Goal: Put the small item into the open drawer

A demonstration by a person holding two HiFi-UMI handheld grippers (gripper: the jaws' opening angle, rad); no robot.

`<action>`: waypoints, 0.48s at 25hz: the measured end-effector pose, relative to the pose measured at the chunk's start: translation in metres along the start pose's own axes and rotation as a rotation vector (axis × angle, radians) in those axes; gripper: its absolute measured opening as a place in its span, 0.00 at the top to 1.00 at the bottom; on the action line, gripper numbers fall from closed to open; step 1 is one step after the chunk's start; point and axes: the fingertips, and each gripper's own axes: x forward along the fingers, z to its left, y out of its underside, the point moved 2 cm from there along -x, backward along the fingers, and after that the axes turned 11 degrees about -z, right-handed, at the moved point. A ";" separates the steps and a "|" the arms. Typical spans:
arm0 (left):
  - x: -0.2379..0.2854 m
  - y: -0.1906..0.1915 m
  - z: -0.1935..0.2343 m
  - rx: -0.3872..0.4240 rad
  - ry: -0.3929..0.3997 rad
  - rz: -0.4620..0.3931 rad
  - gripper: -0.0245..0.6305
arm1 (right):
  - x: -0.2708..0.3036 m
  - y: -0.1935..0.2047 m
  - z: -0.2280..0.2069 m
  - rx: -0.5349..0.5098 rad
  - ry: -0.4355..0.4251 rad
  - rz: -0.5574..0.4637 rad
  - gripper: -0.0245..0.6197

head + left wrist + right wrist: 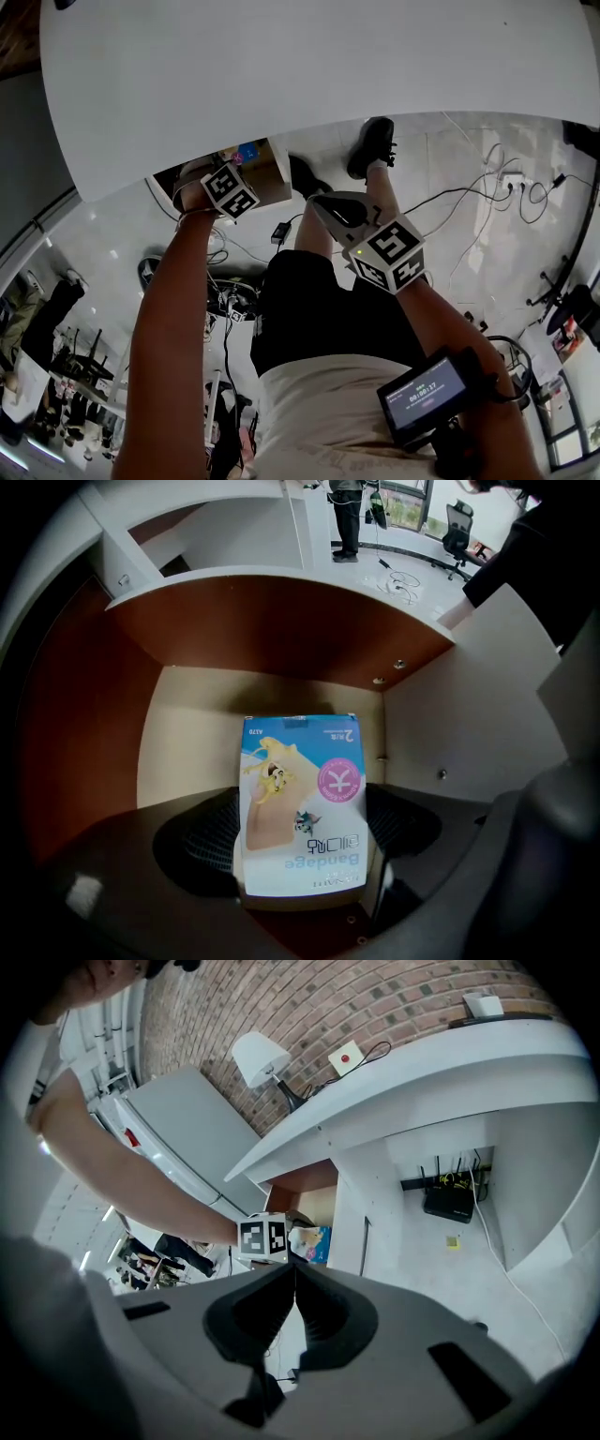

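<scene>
The bandage box (302,799) is held clamped in the left gripper (305,841), its long axis aimed into the open drawer (192,733) directly beyond, at frame centre. The right gripper (293,1288) is closed on nothing and is farther off.

**Left arm.** The bare left forearm (173,319) runs from the lower left of the head view up to centre-left. Its hand (190,194) grips the left hand-held gripper (302,841), and the marker cube (230,192) sits above the wrist. In the left gripper view, the jaws are closed on both sides of a bandage box (305,799).

**Right arm.** The right forearm (450,328) runs from the lower right toward the centre. The right hand-held gripper (342,211) points up-frame. In the right gripper view, its jaws are pressed together, tips touching, with nothing between them.
</scene>
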 end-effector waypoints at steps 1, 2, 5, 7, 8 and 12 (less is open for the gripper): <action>0.002 0.000 -0.001 0.002 0.001 0.001 0.33 | 0.000 0.002 0.001 0.002 -0.002 0.003 0.95; 0.003 0.001 -0.002 0.006 0.001 0.003 0.33 | 0.000 0.004 0.002 0.003 -0.006 0.006 0.95; 0.007 0.002 -0.002 0.023 -0.003 0.013 0.33 | -0.001 0.010 0.004 0.003 -0.014 0.018 0.95; 0.010 0.001 0.000 0.025 -0.006 0.019 0.33 | -0.001 0.012 0.003 0.001 -0.014 0.026 0.95; 0.012 0.001 0.002 0.025 -0.009 0.022 0.33 | -0.002 0.013 0.002 0.002 -0.013 0.028 0.95; 0.018 0.004 0.002 0.021 -0.004 0.038 0.33 | -0.003 0.018 0.001 0.004 -0.012 0.034 0.95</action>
